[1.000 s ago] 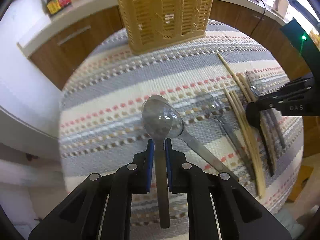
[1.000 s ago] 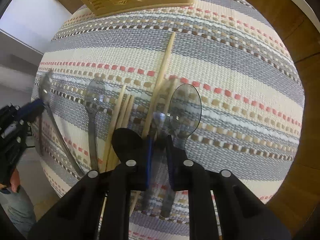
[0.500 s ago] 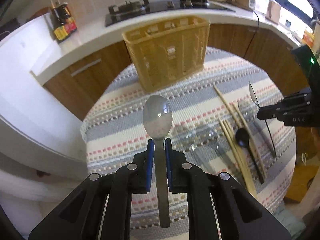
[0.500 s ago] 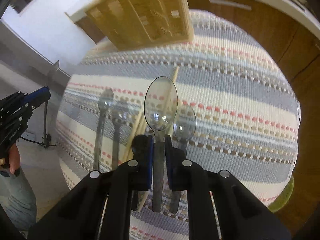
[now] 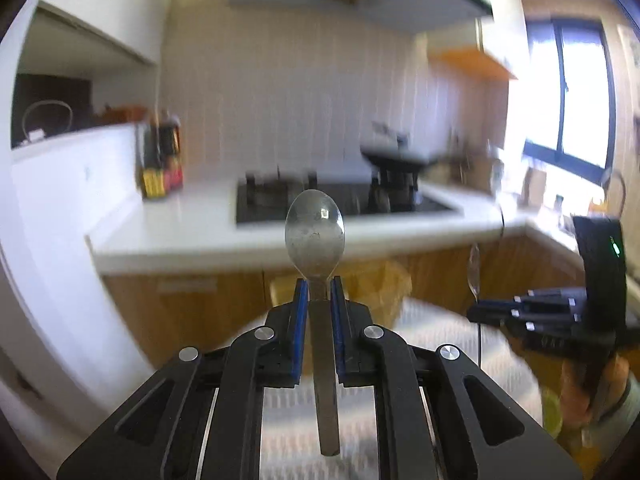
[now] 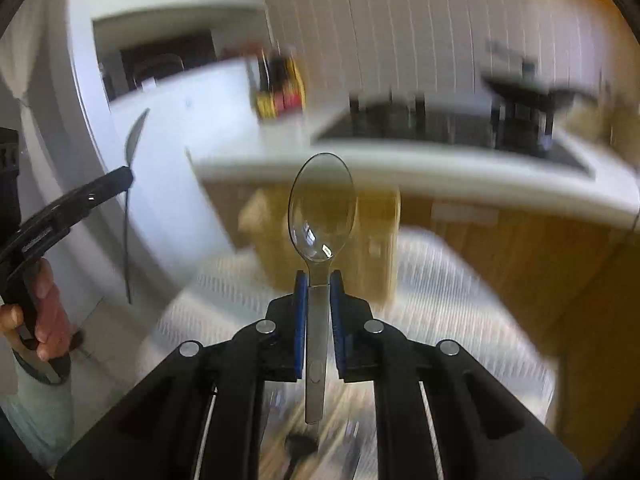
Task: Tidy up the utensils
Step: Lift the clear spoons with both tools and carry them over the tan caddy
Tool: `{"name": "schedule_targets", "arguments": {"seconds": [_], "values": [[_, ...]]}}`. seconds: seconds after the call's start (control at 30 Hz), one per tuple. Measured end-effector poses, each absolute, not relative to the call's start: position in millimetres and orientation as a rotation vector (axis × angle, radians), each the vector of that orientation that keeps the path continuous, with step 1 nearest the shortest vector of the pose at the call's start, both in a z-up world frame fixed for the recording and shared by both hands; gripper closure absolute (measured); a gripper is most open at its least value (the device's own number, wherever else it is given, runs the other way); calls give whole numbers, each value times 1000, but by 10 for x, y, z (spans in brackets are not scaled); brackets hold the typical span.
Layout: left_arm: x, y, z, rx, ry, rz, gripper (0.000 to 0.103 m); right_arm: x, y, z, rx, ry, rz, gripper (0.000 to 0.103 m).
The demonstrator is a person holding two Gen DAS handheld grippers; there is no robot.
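My left gripper (image 5: 318, 284) is shut on a metal spoon (image 5: 315, 232), bowl up and held level, high above the table. My right gripper (image 6: 318, 276) is shut on a clear-bowled spoon (image 6: 322, 208), bowl pointing forward. The yellow slatted utensil basket (image 6: 368, 236) stands on the striped cloth (image 6: 440, 280) ahead of the right gripper; in the left wrist view the basket (image 5: 380, 288) shows just behind the fingers. The right gripper also shows at the right of the left wrist view (image 5: 476, 314), the left gripper at the left of the right wrist view (image 6: 128, 176). Both views are motion-blurred.
A white kitchen counter (image 5: 192, 236) with a black hob (image 5: 272, 200) runs behind the table, wooden cabinets (image 5: 192, 312) below it. Bottles (image 5: 160, 164) stand on the counter. Dark utensils (image 6: 298, 446) lie blurred on the cloth below the right gripper.
Both grippers have lifted their spoons off the cloth and tilted up from looking down at the table to looking level across the kitchen. The basket has dropped low in both views.
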State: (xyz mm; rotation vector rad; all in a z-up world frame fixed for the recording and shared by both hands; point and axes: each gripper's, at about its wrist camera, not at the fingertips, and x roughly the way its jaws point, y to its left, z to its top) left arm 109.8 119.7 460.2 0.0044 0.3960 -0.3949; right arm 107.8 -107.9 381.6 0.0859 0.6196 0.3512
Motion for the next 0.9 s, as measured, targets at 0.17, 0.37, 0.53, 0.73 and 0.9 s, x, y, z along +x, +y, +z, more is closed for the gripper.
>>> {"name": "schedule_targets", "arguments": {"seconds": [0.17,0.37,0.53,0.73,0.9], "values": [[1500,1132,4536,-75,231,-408,93,1386,-1085,4023,76,421,284,93],[2075,1017,4224,-140,218,-423,93,1876,-1127,4027,107,317,183,93],[2396,966,3920,-143,226,-392,93,2244,-1142,3796,117,312,119,93],[2560,1047,3628,-151,255,-354,93,2475,-1100,3490,106,370,108,93],[2574,1100,3465,-144,273,-335,92,2536,-1161,3333,139,405,114,93]]}}
